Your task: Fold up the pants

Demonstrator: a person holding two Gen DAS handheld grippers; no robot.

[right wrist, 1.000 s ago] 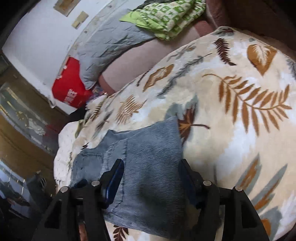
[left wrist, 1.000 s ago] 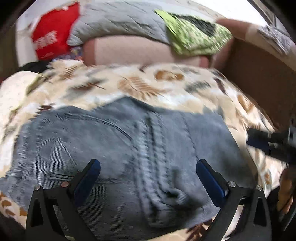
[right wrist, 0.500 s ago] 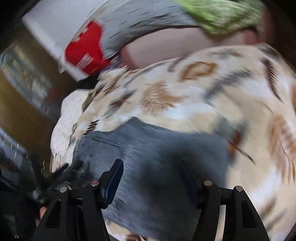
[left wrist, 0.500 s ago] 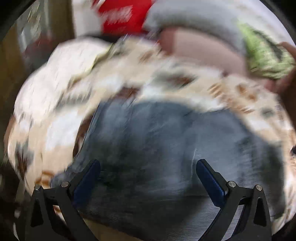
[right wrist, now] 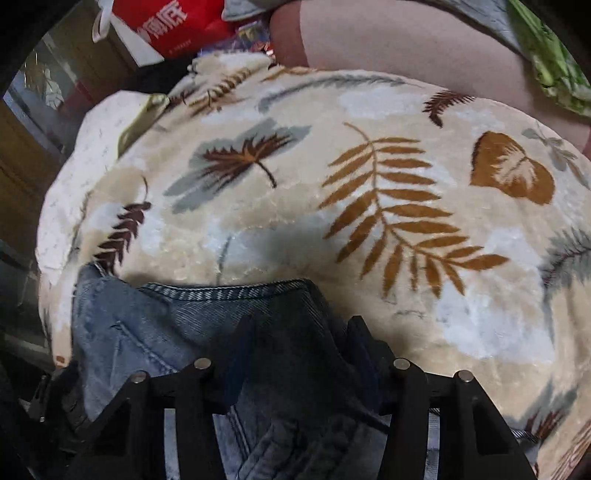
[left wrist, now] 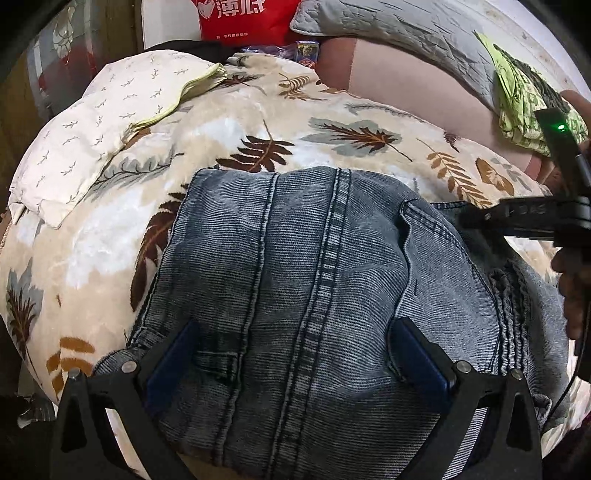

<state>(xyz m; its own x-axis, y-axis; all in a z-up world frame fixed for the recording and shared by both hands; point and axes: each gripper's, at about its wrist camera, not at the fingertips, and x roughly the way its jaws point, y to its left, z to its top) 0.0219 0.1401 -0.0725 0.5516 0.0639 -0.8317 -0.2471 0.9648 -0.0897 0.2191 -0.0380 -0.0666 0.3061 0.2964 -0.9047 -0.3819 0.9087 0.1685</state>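
Folded blue jeans (left wrist: 317,280) lie on a leaf-print blanket (left wrist: 229,122). My left gripper (left wrist: 295,350) hovers just over them, jaws wide open, a blue pad (left wrist: 173,358) on each side of the double seam and nothing pinched. In the right wrist view, my right gripper (right wrist: 301,347) points down onto the jeans' (right wrist: 155,332) far right edge. Its jaws are closing, with a hump of denim between the fingers (right wrist: 240,354); the pads do not visibly press it. The right gripper's black frame (left wrist: 517,218) and a hand show at the right edge of the left wrist view.
A white patterned pillow (left wrist: 92,133) lies at the blanket's left end. Behind it are a red bag (left wrist: 243,18), a grey quilted cushion (left wrist: 399,33), a pink sofa back (left wrist: 406,85) and a green checked cloth (left wrist: 528,96). Bare blanket (right wrist: 406,203) stretches beyond the right gripper.
Both grippers swung left across the jeans with heavy blur, then steadied. The right gripper now sits at the jeans' right edge, jaws narrower. The left stays wide open.
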